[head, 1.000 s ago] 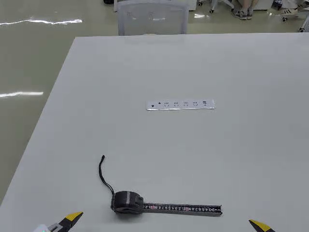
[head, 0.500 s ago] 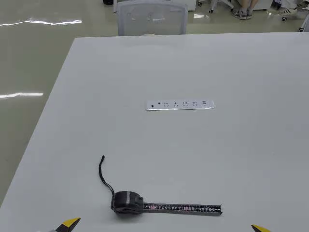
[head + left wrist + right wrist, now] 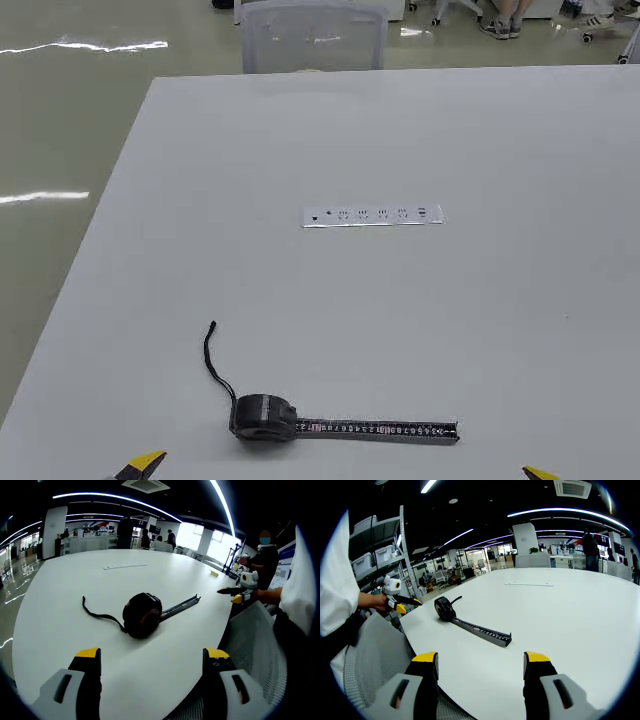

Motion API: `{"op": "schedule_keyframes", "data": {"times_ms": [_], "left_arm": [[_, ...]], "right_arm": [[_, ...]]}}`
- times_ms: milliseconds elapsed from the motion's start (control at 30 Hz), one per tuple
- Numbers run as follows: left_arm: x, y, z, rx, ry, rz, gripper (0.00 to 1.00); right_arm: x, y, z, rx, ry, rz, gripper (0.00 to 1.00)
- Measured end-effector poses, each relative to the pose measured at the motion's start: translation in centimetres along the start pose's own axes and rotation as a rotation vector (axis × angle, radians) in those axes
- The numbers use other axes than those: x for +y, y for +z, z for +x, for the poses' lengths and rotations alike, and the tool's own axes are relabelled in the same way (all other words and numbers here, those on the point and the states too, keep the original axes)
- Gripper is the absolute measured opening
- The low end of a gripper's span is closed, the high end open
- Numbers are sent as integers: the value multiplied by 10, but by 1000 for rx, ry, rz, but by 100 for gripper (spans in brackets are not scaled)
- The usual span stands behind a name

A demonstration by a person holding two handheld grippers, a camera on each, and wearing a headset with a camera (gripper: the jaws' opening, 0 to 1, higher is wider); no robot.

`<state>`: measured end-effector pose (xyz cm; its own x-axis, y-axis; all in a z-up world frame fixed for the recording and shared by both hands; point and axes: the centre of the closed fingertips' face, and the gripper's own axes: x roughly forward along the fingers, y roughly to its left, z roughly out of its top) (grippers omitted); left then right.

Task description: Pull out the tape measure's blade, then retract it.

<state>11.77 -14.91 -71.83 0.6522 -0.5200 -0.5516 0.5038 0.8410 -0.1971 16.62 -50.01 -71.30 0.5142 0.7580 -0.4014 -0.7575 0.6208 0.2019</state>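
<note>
While gaping wide and empty, have sunk left hand-held gripper (image 3: 152,655) and right hand-held gripper (image 3: 481,656) toward bottom edge; leaves tape measure (image 3: 264,417) blade (image 3: 378,430) out on table (image 3: 400,320), unretracted.

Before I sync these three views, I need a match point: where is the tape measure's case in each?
Head view: tape measure case low, left of centre, blade out rightward.
Left gripper view: near centre, above the jaws.
Right gripper view: left of centre, blade running lower right.
Shared landmark: power strip beyond it.
</note>
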Motion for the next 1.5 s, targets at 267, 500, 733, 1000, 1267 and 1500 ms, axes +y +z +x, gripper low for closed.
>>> {"op": "schedule_keyframes", "data": {"times_ms": [267, 500, 733, 1000, 1267, 1500], "left_arm": [[0, 0, 0, 0, 1, -2, 82], [2, -1, -1, 2, 2, -2, 81], [1, 0, -2, 1, 2, -2, 81], [2, 0, -1, 0, 2, -4, 81], [4, -1, 1, -3, 4, -5, 81], [3, 0, 1, -3, 7, -9, 80]], "right_arm": [[-1, 0, -1, 0, 0, -2, 69], [-1, -1, -1, 3, 1, -4, 69], [1, -1, 0, 5, 6, -3, 69], [3, -3, 0, 23, 6, -15, 69], [1, -5, 0, 32, 7, -16, 69], [2, -5, 0, 41, 10, -24, 69]]}}
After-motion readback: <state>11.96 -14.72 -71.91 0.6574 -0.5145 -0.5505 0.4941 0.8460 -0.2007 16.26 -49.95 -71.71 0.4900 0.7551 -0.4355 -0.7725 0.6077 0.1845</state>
